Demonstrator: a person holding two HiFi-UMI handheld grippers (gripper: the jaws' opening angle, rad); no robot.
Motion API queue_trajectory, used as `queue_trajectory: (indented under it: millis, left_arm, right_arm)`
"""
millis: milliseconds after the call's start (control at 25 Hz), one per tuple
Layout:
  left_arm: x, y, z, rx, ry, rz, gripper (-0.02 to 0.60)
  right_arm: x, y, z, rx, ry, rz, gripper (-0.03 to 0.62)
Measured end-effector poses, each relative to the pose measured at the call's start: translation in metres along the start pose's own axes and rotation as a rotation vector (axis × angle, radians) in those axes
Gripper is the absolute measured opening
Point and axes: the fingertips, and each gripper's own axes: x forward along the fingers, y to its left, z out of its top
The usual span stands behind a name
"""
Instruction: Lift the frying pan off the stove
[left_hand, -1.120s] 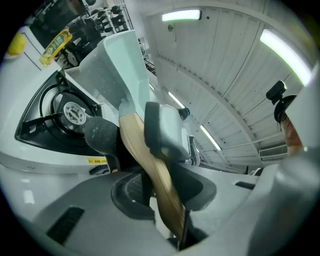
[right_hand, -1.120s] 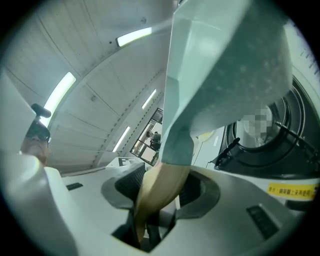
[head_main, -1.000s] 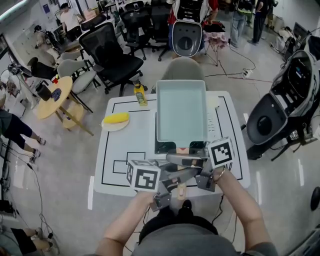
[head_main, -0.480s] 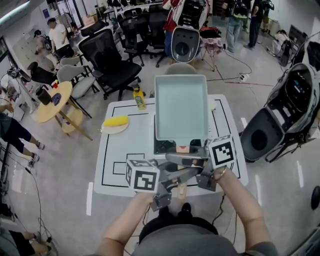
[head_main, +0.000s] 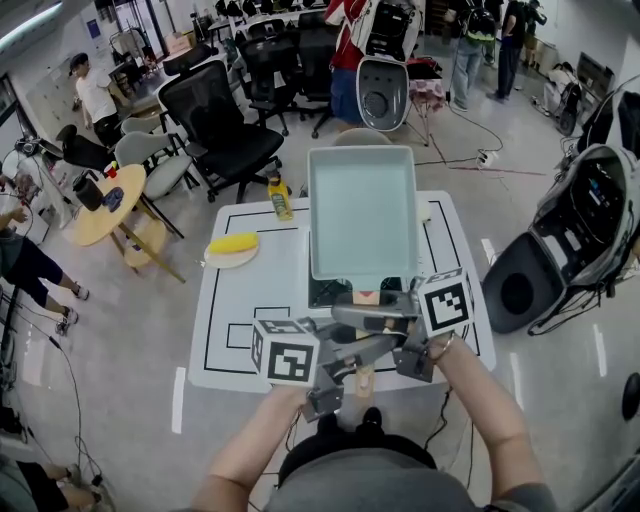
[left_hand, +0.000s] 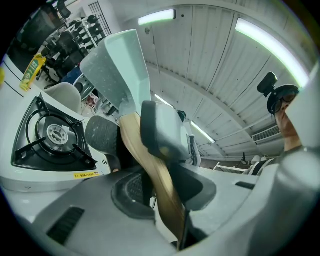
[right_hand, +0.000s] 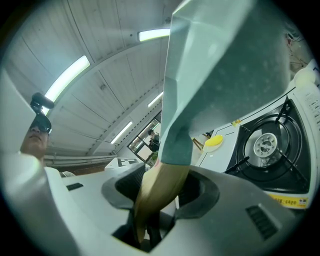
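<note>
The frying pan (head_main: 362, 210), a pale teal rectangular one, hangs in the air at the centre of the head view, covering most of the stove (head_main: 330, 293) below it. In the left gripper view the burner (left_hand: 50, 136) at the lower left stands bare, with the pan raised clear above it. The pan's wooden handle (left_hand: 150, 170) runs back toward the person. The left gripper (left_hand: 161, 167) has its fingers pinching this handle from both sides. The right gripper (right_hand: 159, 196) grips the same handle in the same way, its fingers pressed on the wood just behind the pan's body. The stove sits on a white bench (head_main: 240, 320) marked with black lines. At the bench's upper left lie a yellow item on a plate (head_main: 232, 243) and a small bottle (head_main: 280, 196). A black office chair (head_main: 225, 120) stands beyond.
</note>
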Motion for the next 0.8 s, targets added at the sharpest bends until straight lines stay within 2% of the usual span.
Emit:
queue_trajectory:
  millis: [800]
  left_arm:
    - [0.0014, -0.0001, 0.0013, 0.009, -0.012, 0.003, 0.098]
  right_arm:
    - [-0.0007, 0.0005, 0.0007, -0.011, 0.004, -0.004, 0.186]
